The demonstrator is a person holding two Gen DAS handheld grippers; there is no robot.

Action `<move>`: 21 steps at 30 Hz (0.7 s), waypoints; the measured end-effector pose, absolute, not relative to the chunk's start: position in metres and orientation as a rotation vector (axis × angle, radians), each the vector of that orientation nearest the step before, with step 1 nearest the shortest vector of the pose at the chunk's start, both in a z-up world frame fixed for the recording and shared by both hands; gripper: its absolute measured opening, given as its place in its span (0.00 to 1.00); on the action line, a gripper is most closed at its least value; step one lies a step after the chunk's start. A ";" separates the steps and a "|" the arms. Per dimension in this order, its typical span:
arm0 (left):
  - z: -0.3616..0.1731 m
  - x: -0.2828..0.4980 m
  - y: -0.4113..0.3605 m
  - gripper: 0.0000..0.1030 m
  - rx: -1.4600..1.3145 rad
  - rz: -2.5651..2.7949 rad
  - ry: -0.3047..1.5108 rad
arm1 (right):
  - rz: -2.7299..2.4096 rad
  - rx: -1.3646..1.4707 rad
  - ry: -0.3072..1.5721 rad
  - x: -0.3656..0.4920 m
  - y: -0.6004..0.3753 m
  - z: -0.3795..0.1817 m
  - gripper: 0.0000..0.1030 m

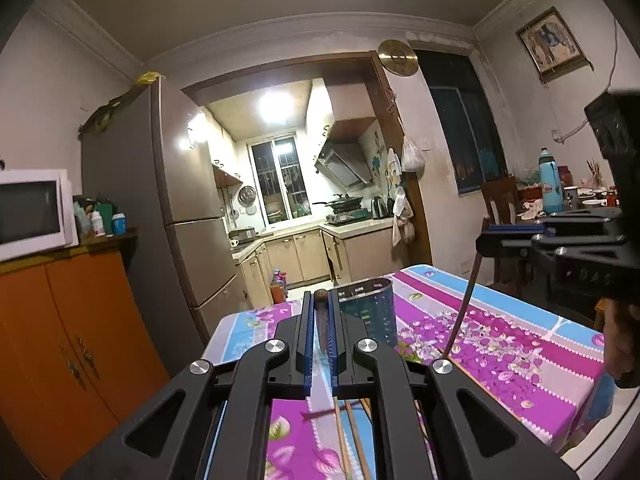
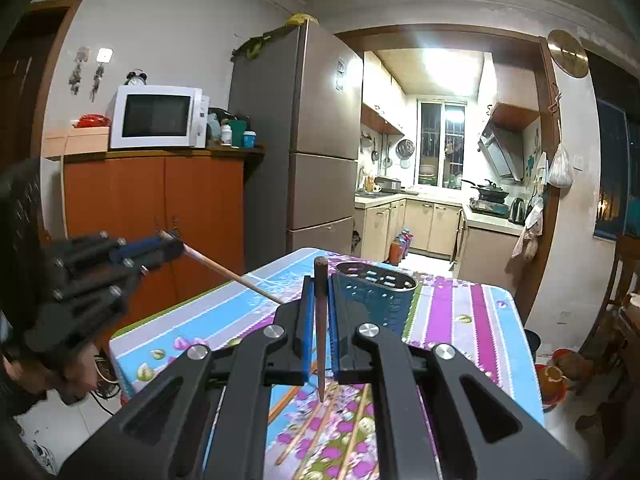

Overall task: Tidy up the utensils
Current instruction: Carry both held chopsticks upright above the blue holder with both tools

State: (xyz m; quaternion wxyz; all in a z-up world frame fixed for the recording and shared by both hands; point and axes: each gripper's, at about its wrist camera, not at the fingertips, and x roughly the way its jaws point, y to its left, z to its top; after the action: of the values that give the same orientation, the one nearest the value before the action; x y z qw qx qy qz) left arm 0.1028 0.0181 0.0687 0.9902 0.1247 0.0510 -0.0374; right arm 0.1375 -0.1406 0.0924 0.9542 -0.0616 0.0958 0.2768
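left hand-held gripper [image 1: 319, 320] – clenched on a chopstick [image 1: 321, 326] | right hand-held gripper [image 2: 319, 320] – clenched on another chopstick [image 2: 321, 320] | both carried above the tabletop [image 1: 520, 344], near the blue holder [image 1: 370, 312] | sticks judged light, stiff, slippery – best pinched mid-shaft

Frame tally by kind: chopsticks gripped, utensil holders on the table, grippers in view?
Gripped chopsticks: 2 (left chopstick, right chopstick)
Utensil holder: 1
Grippers: 2 (left gripper, right gripper), both shut
Total: 5
Loose chopsticks are partly hidden; not counted.
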 end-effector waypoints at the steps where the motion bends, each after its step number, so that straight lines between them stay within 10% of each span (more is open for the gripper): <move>1: 0.077 0.109 0.019 0.07 0.252 -0.084 0.123 | 0.558 -0.126 0.195 0.142 -0.141 0.096 0.05; 21: 0.145 0.217 0.033 0.07 0.221 -0.219 0.504 | 0.544 -0.137 0.281 0.220 -0.135 0.143 0.05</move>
State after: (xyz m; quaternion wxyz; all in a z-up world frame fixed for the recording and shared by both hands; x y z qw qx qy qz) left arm 0.2170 0.0333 0.1454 0.9565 0.1088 0.2481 -0.1081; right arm 0.2198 -0.1352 0.1429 0.9512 -0.0675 0.1380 0.2676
